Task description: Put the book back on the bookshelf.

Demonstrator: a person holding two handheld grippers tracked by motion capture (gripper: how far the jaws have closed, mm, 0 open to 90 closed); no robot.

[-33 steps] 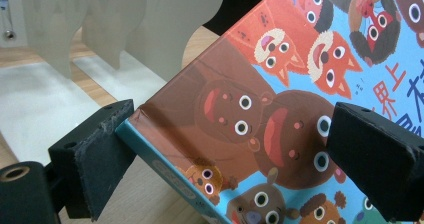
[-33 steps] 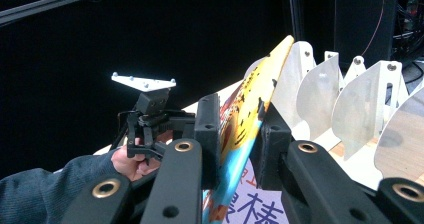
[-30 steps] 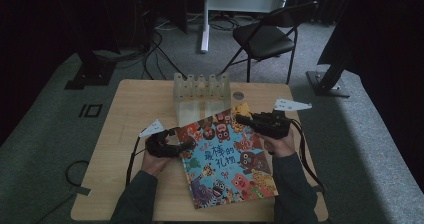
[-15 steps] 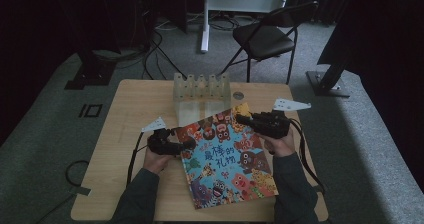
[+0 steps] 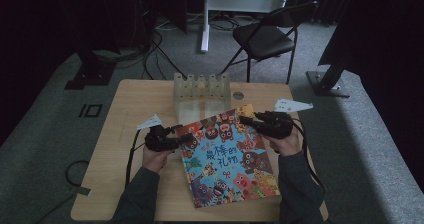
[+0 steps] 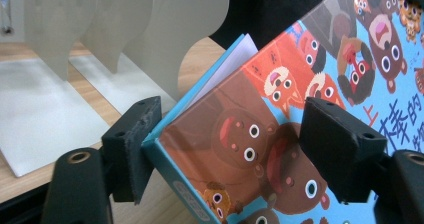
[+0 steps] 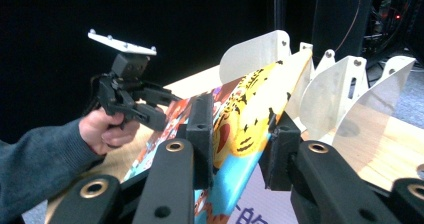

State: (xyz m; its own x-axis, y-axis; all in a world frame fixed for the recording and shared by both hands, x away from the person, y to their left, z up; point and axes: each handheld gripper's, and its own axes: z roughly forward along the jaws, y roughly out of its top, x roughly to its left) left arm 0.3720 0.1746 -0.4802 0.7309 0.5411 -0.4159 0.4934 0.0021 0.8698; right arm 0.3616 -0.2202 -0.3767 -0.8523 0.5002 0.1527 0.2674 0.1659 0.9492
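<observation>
- Dim room around a pale wooden desk (image 5: 125, 134) in the high view, with a folding chair (image 5: 265, 36) in the upper middle of the frame. A colourful picture book (image 5: 225, 156) lies at centre, its far end towards a clear divider rack (image 5: 201, 91). The left claw (image 5: 186, 139) meets the book's left edge and the right claw (image 5: 245, 120) its upper right corner; both sit near the far end.
- Left gripper view: the left claw (image 6: 235, 149) stands with its jaws either side of the book (image 6: 310, 109) near its corner, one pad at the spine edge, the other over the cover. Whether it pinches yet I cannot tell for sure. White pages fan at the top, so the book looks like a thin hardback: stiff boards, a glossy and probably slippery cover, a loose page block. The rack (image 6: 150, 29) fills the upper left.
- Right gripper view: the right claw (image 7: 237, 134) is closed on the book's (image 7: 245, 119) raised corner, the cover standing between its jaws. The left claw (image 7: 157, 101) shows at left, the rack (image 7: 345, 84) at right. I judge the book light but floppy if held by the cover alone; grip through boards and pages together, near the spine.
</observation>
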